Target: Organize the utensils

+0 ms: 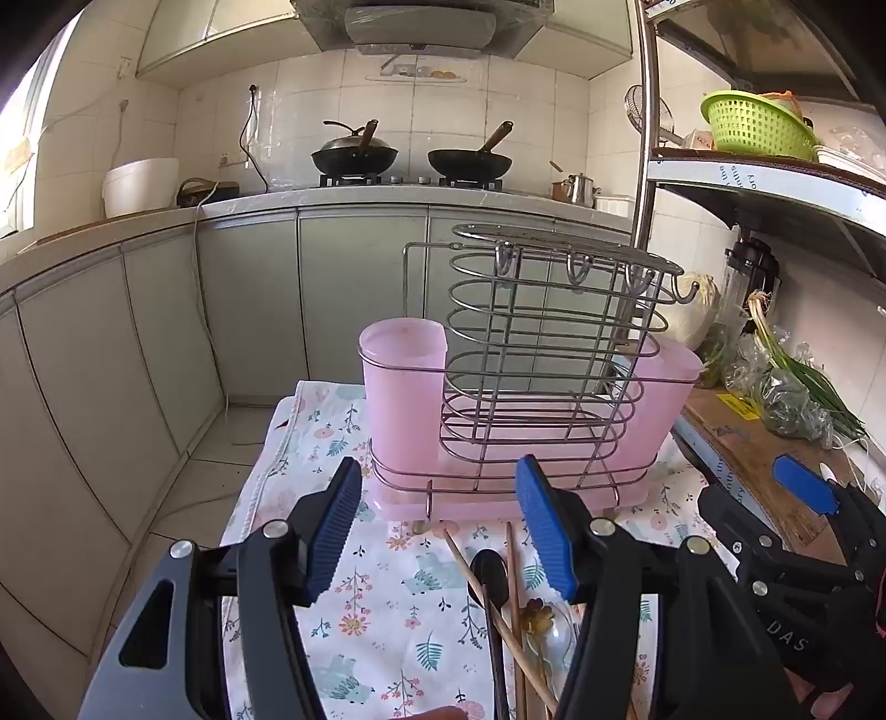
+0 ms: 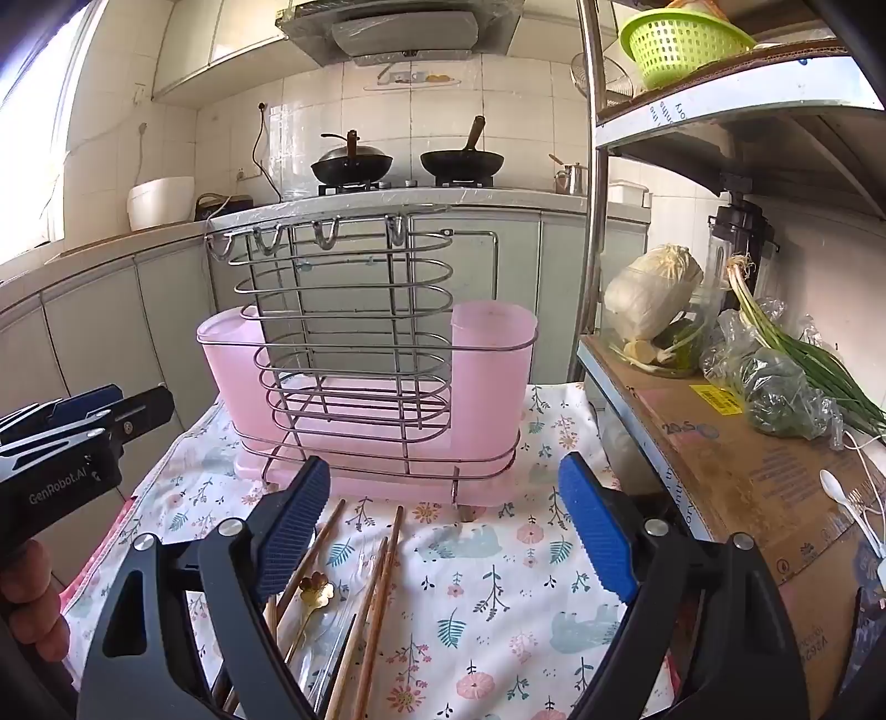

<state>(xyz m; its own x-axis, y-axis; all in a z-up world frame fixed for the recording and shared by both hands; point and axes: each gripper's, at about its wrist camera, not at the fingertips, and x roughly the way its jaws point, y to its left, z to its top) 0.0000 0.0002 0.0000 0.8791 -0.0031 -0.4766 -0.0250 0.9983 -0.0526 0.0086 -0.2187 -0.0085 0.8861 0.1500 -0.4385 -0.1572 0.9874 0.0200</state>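
Note:
A pink plastic utensil holder with a wire rack (image 1: 531,387) (image 2: 365,382) stands on a floral cloth (image 1: 387,620) (image 2: 498,598). Wooden chopsticks (image 1: 515,609) (image 2: 376,598), a black spoon (image 1: 490,576) and a gold flower-handled spoon (image 1: 540,615) (image 2: 315,592) lie on the cloth in front of it. My left gripper (image 1: 443,531) is open above the utensils, empty. My right gripper (image 2: 443,531) is open, empty, just right of the chopsticks. Each gripper also shows in the other's view: the right one (image 1: 803,487) and the left one (image 2: 111,410).
A metal shelf unit at the right holds cardboard (image 2: 747,471), bagged greens (image 2: 775,387), a cabbage (image 2: 653,293), a white plastic spoon (image 2: 847,504) and a green basket (image 2: 681,44). Behind are a counter, two woks (image 2: 410,160) and a white pot (image 2: 160,202).

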